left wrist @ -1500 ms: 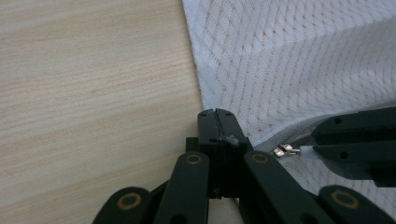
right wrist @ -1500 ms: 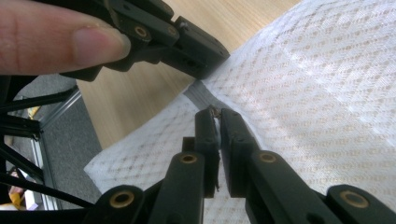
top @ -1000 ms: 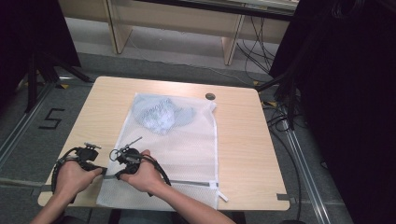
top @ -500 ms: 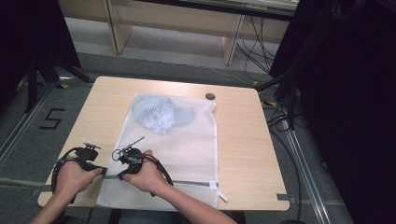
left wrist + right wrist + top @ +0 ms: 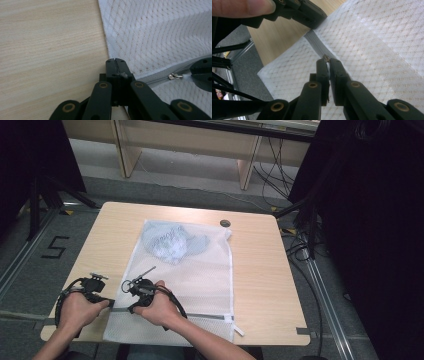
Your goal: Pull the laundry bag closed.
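Both pairs of jaws are clamped at the near left end of the zip: the left gripper has its jaws pressed together on the bag's left edge where the zip tape begins, and the right gripper has its jaws nipped on the small metal zip pull, a slight gap showing lower between them. The mesh bag lies flat on the table, its long axis running from the near edge away toward the far side, leaning a little to the right. Its grey zip crosses the near end, parallel to the table's near edge. The bag is white, see-through netting with a diamond weave; a crumpled pale blue cloth sits inside at the far end. Both hands rest at the near left corner, the left hand just off the bag, the right hand on it. Compared with a second ago, the bag, hands and grippers sit in the same places, with no shift that can be made out
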{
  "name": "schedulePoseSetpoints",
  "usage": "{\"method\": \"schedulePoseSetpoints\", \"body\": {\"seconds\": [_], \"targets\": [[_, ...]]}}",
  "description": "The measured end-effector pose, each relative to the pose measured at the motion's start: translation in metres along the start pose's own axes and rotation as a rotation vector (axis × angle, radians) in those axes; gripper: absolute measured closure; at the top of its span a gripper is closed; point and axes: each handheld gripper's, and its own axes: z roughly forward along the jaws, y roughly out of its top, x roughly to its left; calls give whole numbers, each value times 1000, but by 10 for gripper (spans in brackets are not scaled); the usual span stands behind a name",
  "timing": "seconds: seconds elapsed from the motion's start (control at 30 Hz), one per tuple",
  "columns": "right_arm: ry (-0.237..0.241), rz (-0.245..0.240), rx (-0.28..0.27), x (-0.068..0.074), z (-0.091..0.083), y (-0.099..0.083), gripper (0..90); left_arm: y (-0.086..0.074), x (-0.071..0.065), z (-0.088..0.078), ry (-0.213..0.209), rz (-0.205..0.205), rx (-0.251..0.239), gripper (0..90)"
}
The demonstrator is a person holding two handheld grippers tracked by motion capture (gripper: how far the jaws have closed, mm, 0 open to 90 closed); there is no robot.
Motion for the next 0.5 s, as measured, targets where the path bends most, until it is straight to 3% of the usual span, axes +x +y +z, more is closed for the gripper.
{"method": "schedulePoseSetpoints", "body": {"seconds": [0.17, 0.4, 0.5], "targets": [[-8, -15, -2, -2, -2, 0, 870, -1, 1, 1, -6, -1, -20, 898], [-3, -16, -4, -2, -3, -2, 870, 0, 1, 0, -5, 1, 2, 898], [-4, -2, 6, -1, -5, -2, 870, -1, 1, 1, -8, -5, -21, 898]]}}
